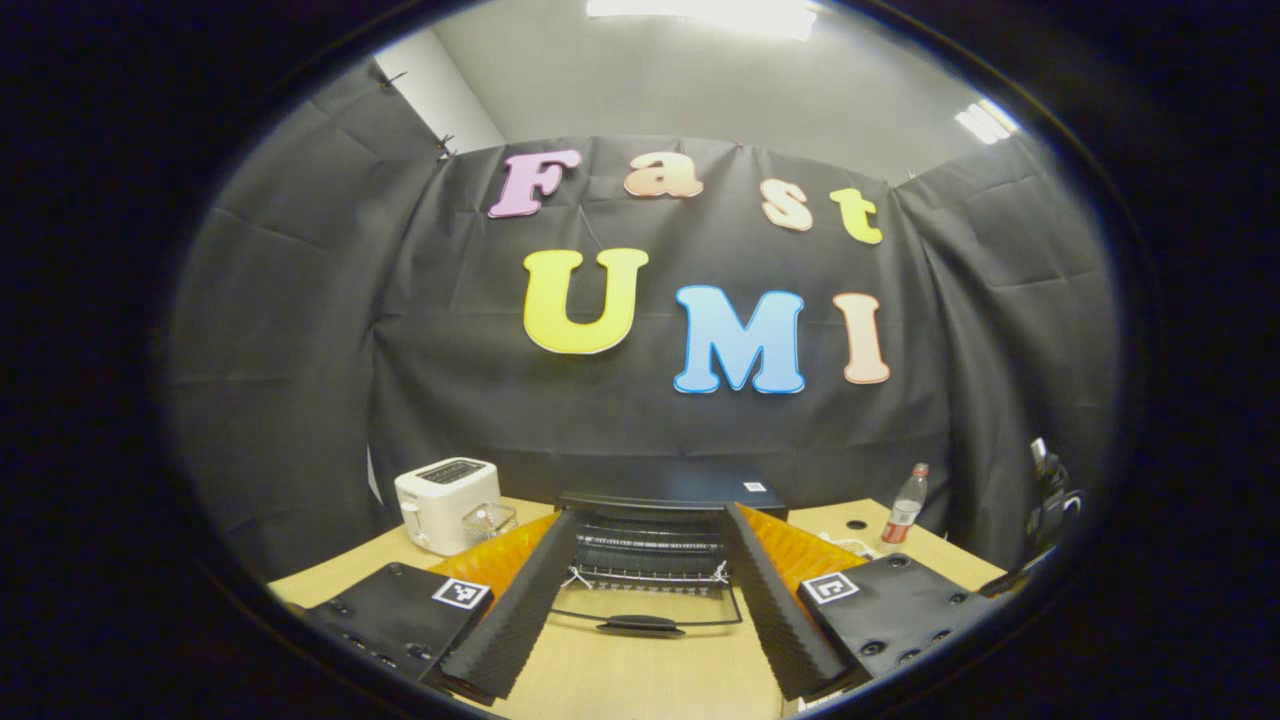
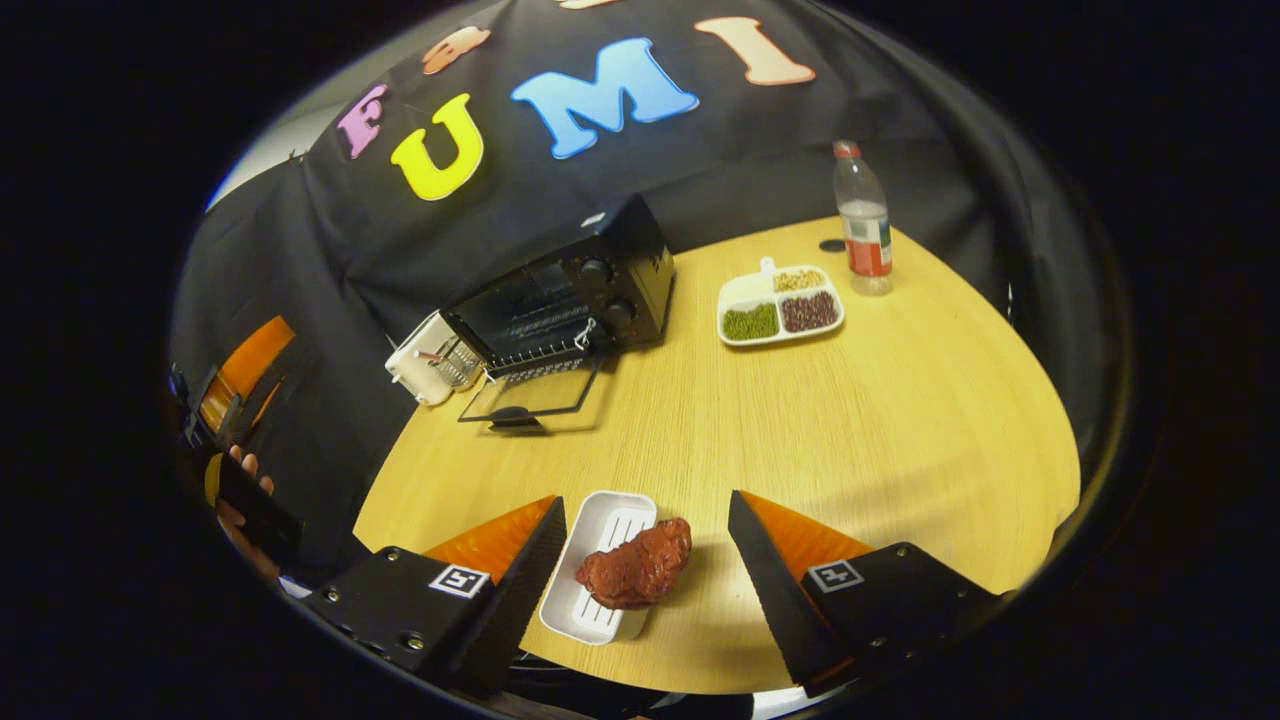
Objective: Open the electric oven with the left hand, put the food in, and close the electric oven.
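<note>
The black electric oven (image 1: 660, 500) stands straight ahead of my left gripper (image 1: 650, 512), its glass door (image 1: 645, 605) folded down flat onto the table with the handle toward me. The left gripper is open, with the oven's mouth and wire rack (image 1: 650, 560) between its fingers at a distance. In the right gripper view the oven (image 2: 575, 295) sits far off with its door (image 2: 525, 395) down. A reddish-brown piece of food (image 2: 635, 565) lies on a small white tray (image 2: 590, 600), overhanging its right rim. My right gripper (image 2: 645, 500) is open, one finger on each side of the food, touching nothing.
A white toaster (image 1: 447, 505) stands left of the oven. On the wooden table (image 2: 850, 430) sit a plastic bottle (image 2: 862, 220) and a divided plate of beans (image 2: 780, 305), right of the oven. A hand (image 2: 235, 490) holds the other gripper at the far left.
</note>
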{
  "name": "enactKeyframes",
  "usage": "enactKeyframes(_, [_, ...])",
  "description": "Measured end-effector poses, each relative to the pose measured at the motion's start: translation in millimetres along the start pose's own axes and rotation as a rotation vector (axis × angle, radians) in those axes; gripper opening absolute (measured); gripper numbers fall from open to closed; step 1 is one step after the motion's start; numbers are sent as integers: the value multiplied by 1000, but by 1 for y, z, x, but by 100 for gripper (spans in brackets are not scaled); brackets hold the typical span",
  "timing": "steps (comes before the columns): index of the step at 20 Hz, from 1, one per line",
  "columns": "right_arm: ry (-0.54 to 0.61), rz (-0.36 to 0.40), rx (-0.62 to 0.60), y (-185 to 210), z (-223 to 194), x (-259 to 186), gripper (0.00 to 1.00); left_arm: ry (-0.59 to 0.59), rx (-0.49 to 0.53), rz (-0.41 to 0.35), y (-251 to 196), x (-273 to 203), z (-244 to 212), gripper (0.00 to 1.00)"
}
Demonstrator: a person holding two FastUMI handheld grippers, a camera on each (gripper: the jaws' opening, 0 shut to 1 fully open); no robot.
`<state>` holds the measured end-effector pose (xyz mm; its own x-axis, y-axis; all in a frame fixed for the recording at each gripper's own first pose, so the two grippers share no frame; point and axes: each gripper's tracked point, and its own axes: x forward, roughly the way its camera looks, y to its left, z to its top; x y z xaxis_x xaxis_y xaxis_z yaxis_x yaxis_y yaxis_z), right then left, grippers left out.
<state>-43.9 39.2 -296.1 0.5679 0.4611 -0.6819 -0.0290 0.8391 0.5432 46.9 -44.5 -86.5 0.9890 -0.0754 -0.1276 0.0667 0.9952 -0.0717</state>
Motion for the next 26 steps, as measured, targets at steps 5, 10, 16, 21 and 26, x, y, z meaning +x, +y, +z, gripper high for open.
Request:
enactKeyframes(5, [71,19,29,-3,-21,9,100,-17,13,10,-1,-18,9,97])
enactKeyframes(10, [147,75,77,8,-35,18,72,-6,15,28,0,-28,5,100])
enactKeyframes(16, [209,149,156,12,-46,18,35,0,12,67,6,-34,5,98])
enactKeyframes(21, [175,186,216,22,-25,12,9,5,20,104,7,-41,7,100])
enactKeyframes(26, [133,227,189,40,1,-5,9,-31,23,93,4,-39,18,100])
